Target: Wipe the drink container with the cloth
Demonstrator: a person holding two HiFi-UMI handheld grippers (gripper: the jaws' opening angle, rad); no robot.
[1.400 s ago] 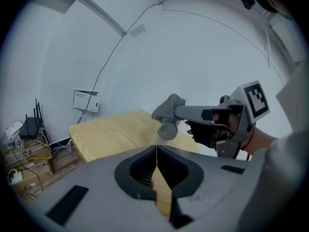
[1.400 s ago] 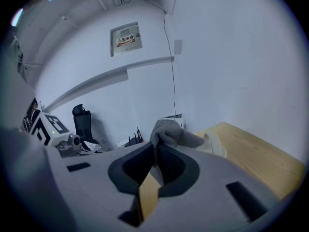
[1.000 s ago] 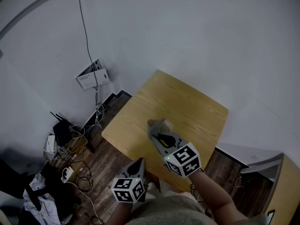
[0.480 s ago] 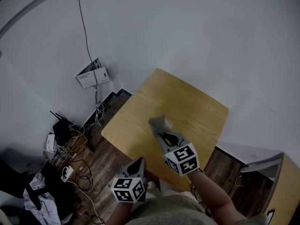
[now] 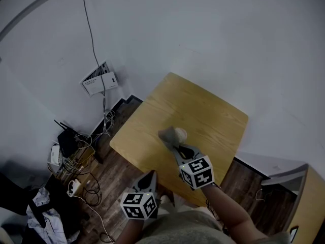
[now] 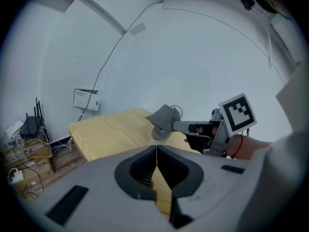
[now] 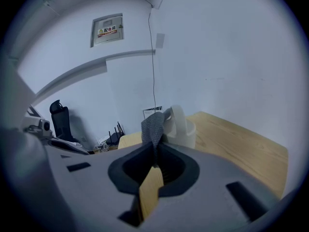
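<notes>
Well, the right gripper (image 5: 170, 142) pinches a grey, coarse-woven cloth (image 5: 165, 134) between its jaws and holds it against the drink container (image 5: 179, 134). The container is a white, rounded mug with a loop handle, upright on the pale wood-grain table (image 5: 213, 111). The left gripper (image 5: 151, 176) hangs at the table's near edge, jaws pressed together on nothing. A grey wall box (image 7: 107, 30) bears a yellow-and-red label, its print too small to read.

Wood, cloth, plastic
The worktop (image 5: 205, 111) is pale matt wood; cloth (image 7: 153, 124) grey, coarse-woven; drink container (image 7: 182, 125) smooth white plastic.
</notes>
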